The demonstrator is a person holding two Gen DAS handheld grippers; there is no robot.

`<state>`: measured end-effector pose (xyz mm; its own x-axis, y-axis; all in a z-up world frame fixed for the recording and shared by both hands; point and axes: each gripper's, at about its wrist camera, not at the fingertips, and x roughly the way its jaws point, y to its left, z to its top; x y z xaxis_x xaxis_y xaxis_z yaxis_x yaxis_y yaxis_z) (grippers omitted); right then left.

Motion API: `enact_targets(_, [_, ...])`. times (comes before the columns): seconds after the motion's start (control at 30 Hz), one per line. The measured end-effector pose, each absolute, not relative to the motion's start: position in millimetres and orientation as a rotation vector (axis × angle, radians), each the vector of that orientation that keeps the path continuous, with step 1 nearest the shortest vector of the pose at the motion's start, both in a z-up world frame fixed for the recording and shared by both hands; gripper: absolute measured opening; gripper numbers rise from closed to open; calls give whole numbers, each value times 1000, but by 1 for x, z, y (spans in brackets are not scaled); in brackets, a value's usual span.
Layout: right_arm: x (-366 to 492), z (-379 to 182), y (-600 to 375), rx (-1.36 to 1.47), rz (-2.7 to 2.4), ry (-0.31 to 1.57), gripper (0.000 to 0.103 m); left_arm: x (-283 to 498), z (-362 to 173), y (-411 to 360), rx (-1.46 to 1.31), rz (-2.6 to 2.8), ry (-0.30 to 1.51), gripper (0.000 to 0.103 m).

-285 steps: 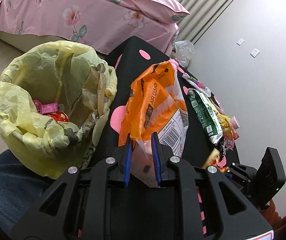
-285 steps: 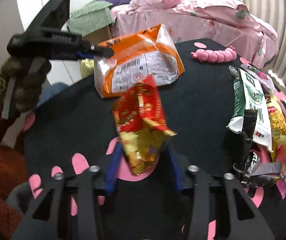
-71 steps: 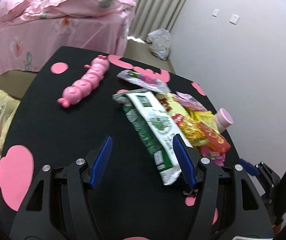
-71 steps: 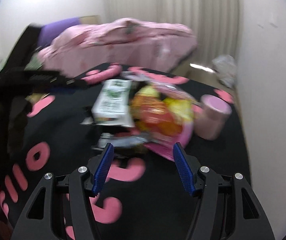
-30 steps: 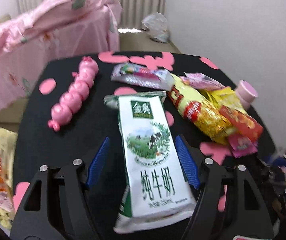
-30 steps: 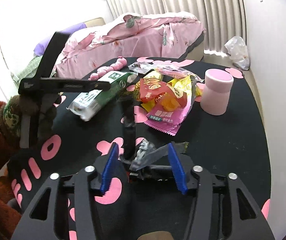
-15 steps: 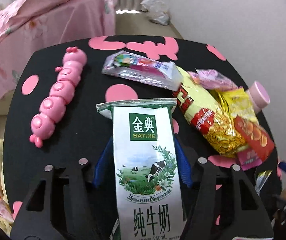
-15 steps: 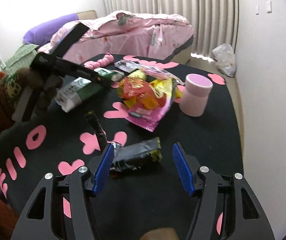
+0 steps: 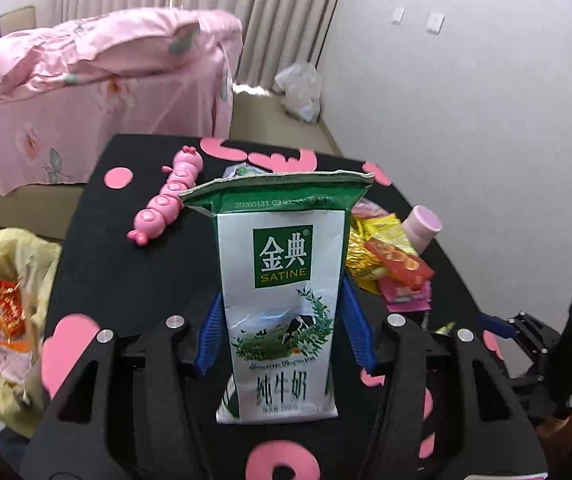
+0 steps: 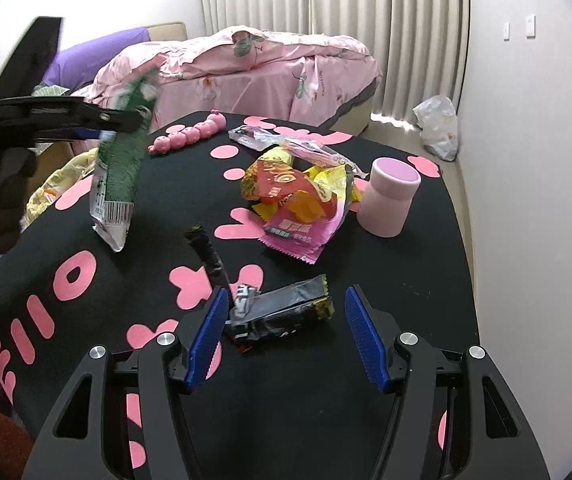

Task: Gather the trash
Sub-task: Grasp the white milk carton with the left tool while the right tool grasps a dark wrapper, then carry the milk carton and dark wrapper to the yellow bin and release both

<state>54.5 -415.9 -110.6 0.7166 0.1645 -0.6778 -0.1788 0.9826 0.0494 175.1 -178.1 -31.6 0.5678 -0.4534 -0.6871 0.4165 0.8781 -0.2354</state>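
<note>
My left gripper [image 9: 284, 320] is shut on a green and white milk carton [image 9: 280, 280] and holds it upright above the black table [image 9: 94, 200]; the right wrist view shows it lifted at the left [image 10: 120, 160]. My right gripper [image 10: 286, 328] is open, its fingers either side of a crumpled black wrapper [image 10: 278, 314] lying on the table. A pile of red, yellow and pink snack wrappers [image 10: 301, 200] lies mid-table. The yellow-lined trash bin [image 9: 2, 312] stands left of the table, with orange and red wrappers inside.
A pink caterpillar toy [image 10: 190, 134] and a clear wrapper [image 10: 258, 136] lie at the table's far side. A pink cup [image 10: 389, 204] stands at the right. A thin black strip [image 10: 206, 252] lies near my right gripper. A pink bed [image 10: 246, 72] is behind.
My left gripper has closed on the milk carton and lifted it off the table. My right gripper has moved closer over the black wrapper.
</note>
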Motion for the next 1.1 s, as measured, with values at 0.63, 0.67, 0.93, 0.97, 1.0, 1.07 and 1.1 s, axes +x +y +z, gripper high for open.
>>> enact_targets(0.63, [76,-135,-376,-101,249,850,30,101,6,-103,-154,-457,693,50])
enact_targets(0.67, [77,-137,-376,-85,244,861,29,100,6,-96,-164,-448,689,50])
enact_targets(0.93, [72,-90,-363,-57,284,750,10,89,4,-54,-227,-390,668,50])
enact_targets(0.97, [72,-82,-359,-65,294,729,10,89,4,-51,-228,-382,666,50])
enact_targets(1.0, [73,-73,-352,-65,316,704,10,87,5,-45,-232,-370,661,50])
enact_targets(1.07, [78,-58,-339,-70,363,674,10,87,7,-34,-239,-348,649,50])
enact_targets(1.1, [82,-50,-330,-83,389,659,10,88,8,-29,-242,-338,644,50])
